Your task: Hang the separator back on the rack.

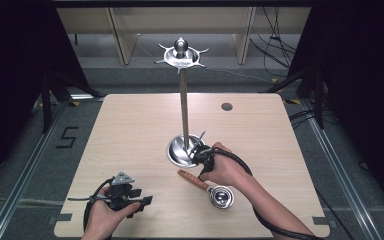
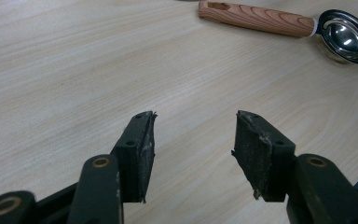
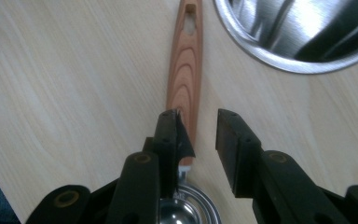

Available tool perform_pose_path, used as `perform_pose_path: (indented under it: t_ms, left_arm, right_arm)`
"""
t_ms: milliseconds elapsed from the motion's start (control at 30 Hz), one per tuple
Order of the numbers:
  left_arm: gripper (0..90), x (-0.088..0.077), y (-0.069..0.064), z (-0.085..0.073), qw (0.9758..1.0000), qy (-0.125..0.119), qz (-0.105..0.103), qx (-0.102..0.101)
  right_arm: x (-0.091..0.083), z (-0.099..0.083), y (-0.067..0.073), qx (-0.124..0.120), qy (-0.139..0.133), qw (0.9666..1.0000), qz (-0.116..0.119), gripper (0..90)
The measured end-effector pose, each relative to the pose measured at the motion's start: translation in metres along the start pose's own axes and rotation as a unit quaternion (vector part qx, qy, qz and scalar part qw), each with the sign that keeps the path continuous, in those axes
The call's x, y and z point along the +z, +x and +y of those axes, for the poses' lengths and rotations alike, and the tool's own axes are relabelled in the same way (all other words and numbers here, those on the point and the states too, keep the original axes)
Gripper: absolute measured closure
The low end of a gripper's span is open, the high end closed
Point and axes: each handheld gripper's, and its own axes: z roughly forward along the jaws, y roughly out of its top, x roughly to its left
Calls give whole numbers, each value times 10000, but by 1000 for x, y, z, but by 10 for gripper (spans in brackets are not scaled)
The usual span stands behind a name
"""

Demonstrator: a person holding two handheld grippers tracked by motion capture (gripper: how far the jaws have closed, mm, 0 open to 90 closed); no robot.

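Observation:
A measuring spoon with a wooden handle (image 1: 191, 178) and a steel bowl (image 1: 221, 196) lies flat on the table, right of the middle front. My right gripper (image 1: 202, 167) hovers over it. In the right gripper view its jaws (image 3: 200, 126) stand a little apart: the handle (image 3: 186, 70) runs under the left jaw, touched by neither pad, and the bowl (image 3: 186, 212) sits below. My left gripper (image 1: 144, 197) rests at the front left, open, with bare tabletop between its jaws (image 2: 193, 135). The spoon (image 2: 256, 18) lies some way ahead of it.
A tall steel stand rises from a round dished base (image 1: 177, 154) just beyond the right hand, its pole (image 1: 184, 110) topped by a hooked crown (image 1: 181, 54). The base rim (image 3: 298, 51) lies close ahead of the right jaws. A round grommet (image 1: 226, 106) marks the far tabletop.

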Motion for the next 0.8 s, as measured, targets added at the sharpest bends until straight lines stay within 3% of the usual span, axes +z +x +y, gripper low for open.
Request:
perform_pose_path:
  t_ms: [100, 167, 200, 267, 500, 533, 600, 633, 800]
  left_arm:
    - [469, 1, 0, 0, 10000, -12, 5, -10]
    - [468, 1, 0, 0, 10000, 3, 15, 1]
    - [468, 2, 0, 0, 10000, 6, 8, 0]
    - [468, 1, -1, -1, 10000, 24, 34, 15]
    - [468, 3, -1, -1, 10000, 39, 41, 20]
    - [468, 3, -2, -1, 10000, 33, 36, 6]
    - [468, 3, -1, -1, 10000, 56, -30, 23]
    - [468, 4, -1, -1, 10000, 57, -16, 4]
    - [468, 4, -1, -2, 10000, 49, -14, 3]
  right_arm:
    - [5, 7, 4, -13, 78, 10000, 38, 702]
    - [7, 11, 7, 200, 198, 9995, 144, 698]
    - [8, 13, 8, 209, 227, 9995, 73, 695]
    - [10, 16, 9, 287, 268, 9991, 165, 686]
    - [14, 25, 8, 84, 312, 9994, 104, 679]
    - [14, 25, 11, 273, 393, 9988, 65, 676]
    - [14, 27, 11, 228, 408, 9988, 136, 676]
    - [15, 29, 12, 321, 440, 9982, 232, 677]
    - [19, 32, 10, 150, 630, 9978, 135, 674]
